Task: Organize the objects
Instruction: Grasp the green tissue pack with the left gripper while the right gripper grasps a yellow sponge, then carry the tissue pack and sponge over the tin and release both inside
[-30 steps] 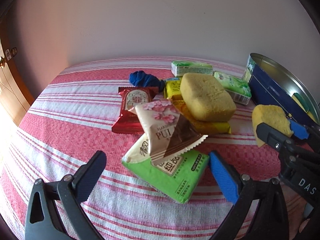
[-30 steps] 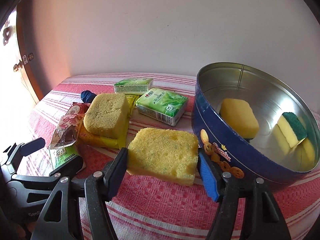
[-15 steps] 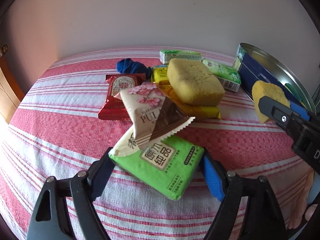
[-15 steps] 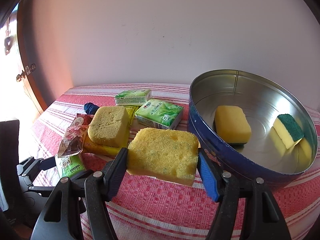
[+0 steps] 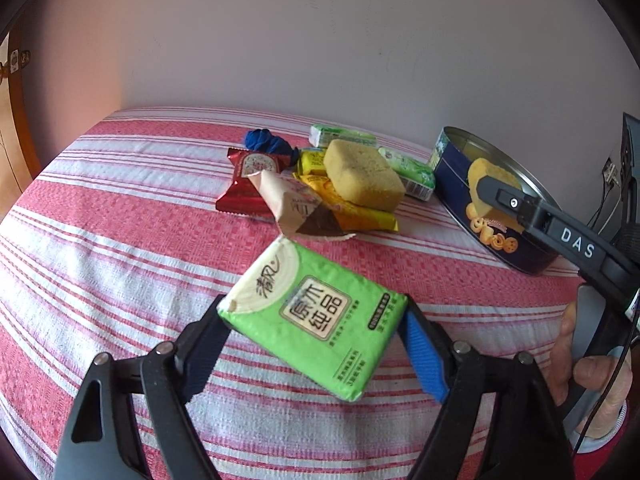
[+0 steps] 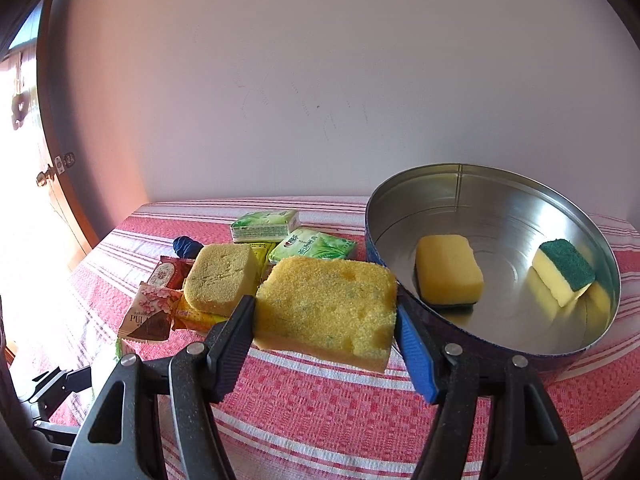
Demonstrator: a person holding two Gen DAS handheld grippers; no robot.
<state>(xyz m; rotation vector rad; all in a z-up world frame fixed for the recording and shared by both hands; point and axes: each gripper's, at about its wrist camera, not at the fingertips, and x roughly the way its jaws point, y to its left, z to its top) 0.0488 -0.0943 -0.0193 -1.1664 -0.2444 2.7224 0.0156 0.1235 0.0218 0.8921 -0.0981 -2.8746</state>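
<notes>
In the left wrist view, your left gripper [image 5: 316, 328] sits at the bottom centre, its jaws clamped on the green tissue pack [image 5: 312, 316], which is tilted and lifted clear of the red-and-white striped cloth [image 5: 120, 248]; above it, mid-frame, lies the pile: a red snack packet [image 5: 248, 184] at the left, a blue bundle [image 5: 266, 141] behind it, a beige blossom-print packet [image 5: 294, 208] in front, yellow packets [image 5: 352, 212] under a loose yellow sponge [image 5: 362, 178], and two more green tissue packs [image 5: 408, 168] toward the right; further right stands the blue round tin [image 5: 496, 236], and at the right edge your hand [image 5: 592, 368] grips the other tool.

In the right wrist view, the same pile fills the left-centre; your right gripper [image 6: 324, 320] at the bottom centre has its jaws closed on a large yellow sponge [image 6: 326, 312], held above the cloth just beside the tin's near rim; to the right, inside the tin, a yellow sponge [image 6: 448, 274] lies on the metal floor and a green-topped sponge [image 6: 562, 278] leans near the far right wall, the two well apart.
</notes>
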